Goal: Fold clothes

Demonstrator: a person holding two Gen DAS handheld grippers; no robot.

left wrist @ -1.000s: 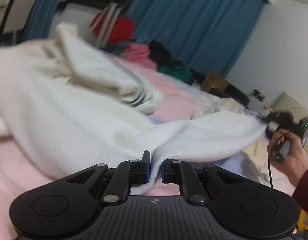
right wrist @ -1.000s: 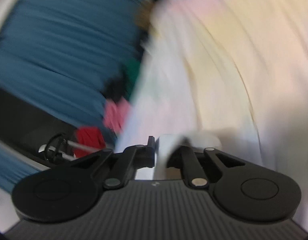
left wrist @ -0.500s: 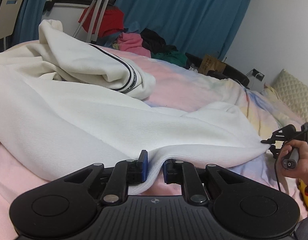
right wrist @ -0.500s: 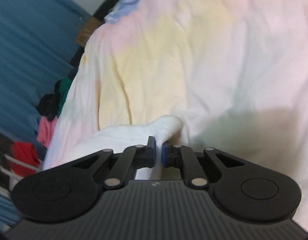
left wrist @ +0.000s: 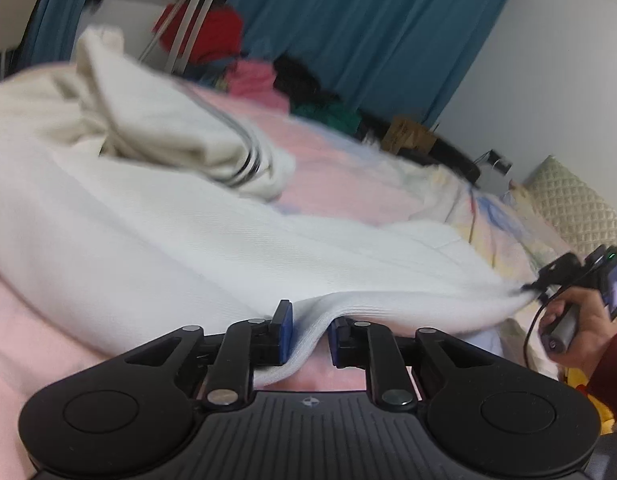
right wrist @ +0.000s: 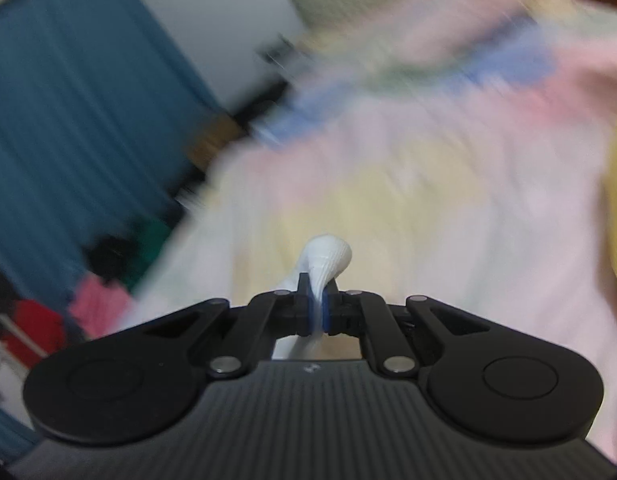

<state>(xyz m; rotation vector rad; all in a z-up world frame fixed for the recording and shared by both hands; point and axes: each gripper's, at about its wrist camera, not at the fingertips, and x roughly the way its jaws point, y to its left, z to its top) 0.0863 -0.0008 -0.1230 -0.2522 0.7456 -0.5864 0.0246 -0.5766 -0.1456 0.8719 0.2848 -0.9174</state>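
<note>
A white knit garment lies spread over the bed, its hem stretched between both grippers. My left gripper has its jaws opening; the hem still runs between the pads, slack, with a gap beside it. In the left wrist view my right gripper grips the garment's far corner at the right, held by a hand. The right wrist view shows my right gripper shut on a bunched white corner. A cream garment with dark stripes lies crumpled on the white one.
The bed has a pastel pink, yellow and blue sheet. A quilted pillow lies at the right. Behind the bed are a pile of coloured clothes, a tripod, a cardboard box and blue curtains.
My left gripper's jaws have widened around the hem. The right gripper has swung sideways with the corner still in it, and its view of the bed has turned.
</note>
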